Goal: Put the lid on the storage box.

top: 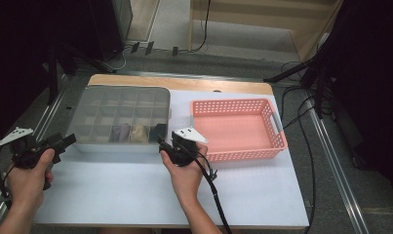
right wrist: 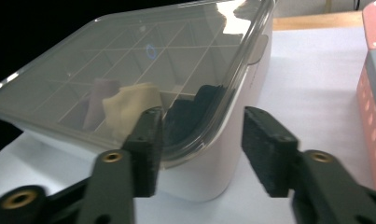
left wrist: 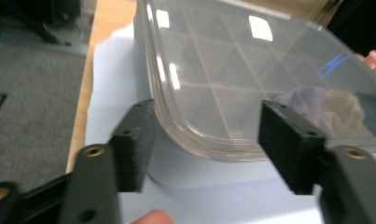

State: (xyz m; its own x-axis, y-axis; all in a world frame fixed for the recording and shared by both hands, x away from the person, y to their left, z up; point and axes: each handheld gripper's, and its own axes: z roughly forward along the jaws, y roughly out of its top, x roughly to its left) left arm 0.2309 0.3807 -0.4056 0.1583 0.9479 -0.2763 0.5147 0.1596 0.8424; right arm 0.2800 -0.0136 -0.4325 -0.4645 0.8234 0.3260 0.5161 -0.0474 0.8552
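The left gripper (top: 66, 141) and right gripper (top: 164, 145) are sitting at the 2 near corners of the compartment box (top: 118, 116), jaws parted and straddling the clear lid (left wrist: 251, 70) rim without pressing it, apparently positioned to lift the lid evenly. The box is resting on the white worktop (top: 135, 190), holding folded cloth items (right wrist: 129, 105) in its near cells. A pink basket (top: 235, 127) is standing beyond, at right.
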